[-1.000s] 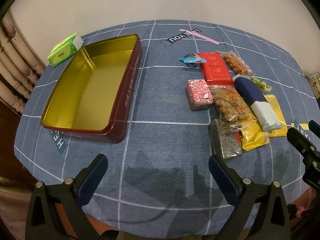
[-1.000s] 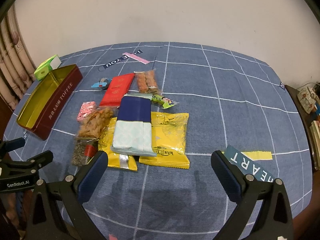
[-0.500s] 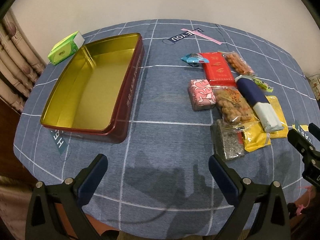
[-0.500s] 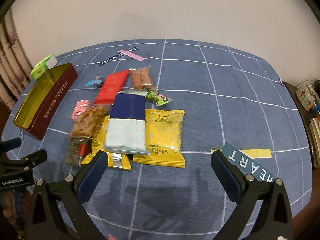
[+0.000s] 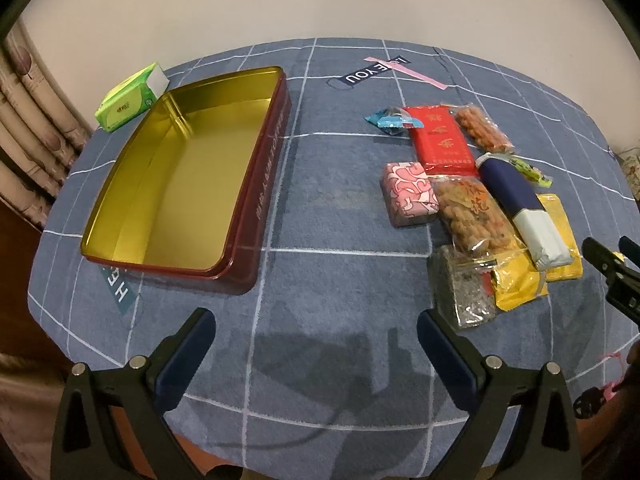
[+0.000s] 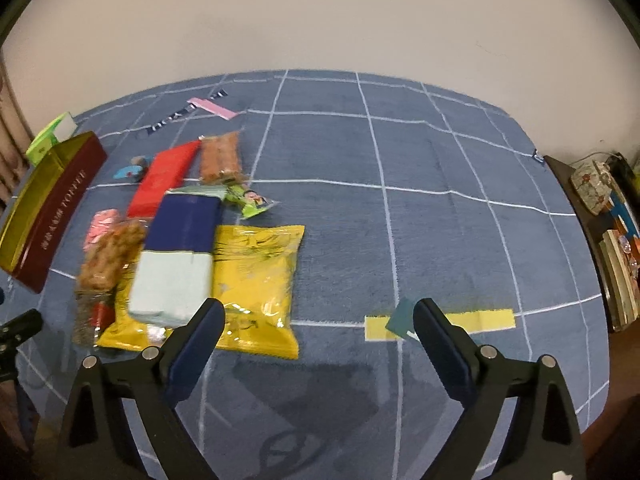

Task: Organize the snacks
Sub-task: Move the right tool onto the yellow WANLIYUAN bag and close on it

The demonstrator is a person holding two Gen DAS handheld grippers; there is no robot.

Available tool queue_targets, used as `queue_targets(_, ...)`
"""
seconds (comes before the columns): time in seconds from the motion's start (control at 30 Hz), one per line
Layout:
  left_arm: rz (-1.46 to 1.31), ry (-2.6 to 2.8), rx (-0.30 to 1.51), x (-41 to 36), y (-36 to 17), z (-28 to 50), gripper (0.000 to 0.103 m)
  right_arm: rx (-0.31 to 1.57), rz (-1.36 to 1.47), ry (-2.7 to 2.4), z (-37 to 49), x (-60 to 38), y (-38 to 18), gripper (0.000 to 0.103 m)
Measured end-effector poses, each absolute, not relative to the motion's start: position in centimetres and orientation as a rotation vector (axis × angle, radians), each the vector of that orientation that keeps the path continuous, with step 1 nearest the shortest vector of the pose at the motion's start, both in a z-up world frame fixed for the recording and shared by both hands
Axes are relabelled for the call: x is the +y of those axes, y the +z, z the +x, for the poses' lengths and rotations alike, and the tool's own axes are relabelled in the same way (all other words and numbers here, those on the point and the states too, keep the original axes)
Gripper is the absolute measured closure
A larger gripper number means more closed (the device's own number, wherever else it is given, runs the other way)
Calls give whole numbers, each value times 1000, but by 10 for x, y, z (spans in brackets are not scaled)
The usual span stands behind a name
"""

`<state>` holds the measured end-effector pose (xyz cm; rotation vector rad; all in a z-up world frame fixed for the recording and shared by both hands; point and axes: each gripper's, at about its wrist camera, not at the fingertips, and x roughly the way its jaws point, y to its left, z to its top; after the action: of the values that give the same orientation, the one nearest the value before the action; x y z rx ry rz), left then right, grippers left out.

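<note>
R gripper [image 6: 316, 322] hung over the snack pile w/ jaws closing, nothing between them yet; L gripper [image 5: 316, 332] was spread wide, empty. Best pick was probably the navy-and-mint packet [image 6: 176, 256] on top of the yellow bags [image 6: 256, 268]: pinch across its short width, lift clear, then lay flat in the empty toffee tin [image 5: 188, 184] well off to the left.

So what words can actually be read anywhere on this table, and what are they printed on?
"TOFFEE": side of the dark red metal tin.
"YOU": dark strip label on the blue checked tablecloth.
"HE": teal label part hidden under the tin.
Chinese characters on the red flat packet and the clear bag of brown twists: too small to read.
Green tissue pack: print illegible.
</note>
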<state>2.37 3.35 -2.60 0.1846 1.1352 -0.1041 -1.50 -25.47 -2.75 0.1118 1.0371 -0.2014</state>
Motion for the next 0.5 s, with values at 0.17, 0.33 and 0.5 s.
queue_targets(0.17,188,-102,1136,35,-26,28,0,1070,109,-162,-2,-251,-43,11)
queue_targets(0.33,188,-92,1148,35,-29,34,0,1085,117,-131,4,-244,-49,12)
queue_targets(0.5,198,-90,1141,34,-27,39,0,1088,152,-109,10,-237,-53,12)
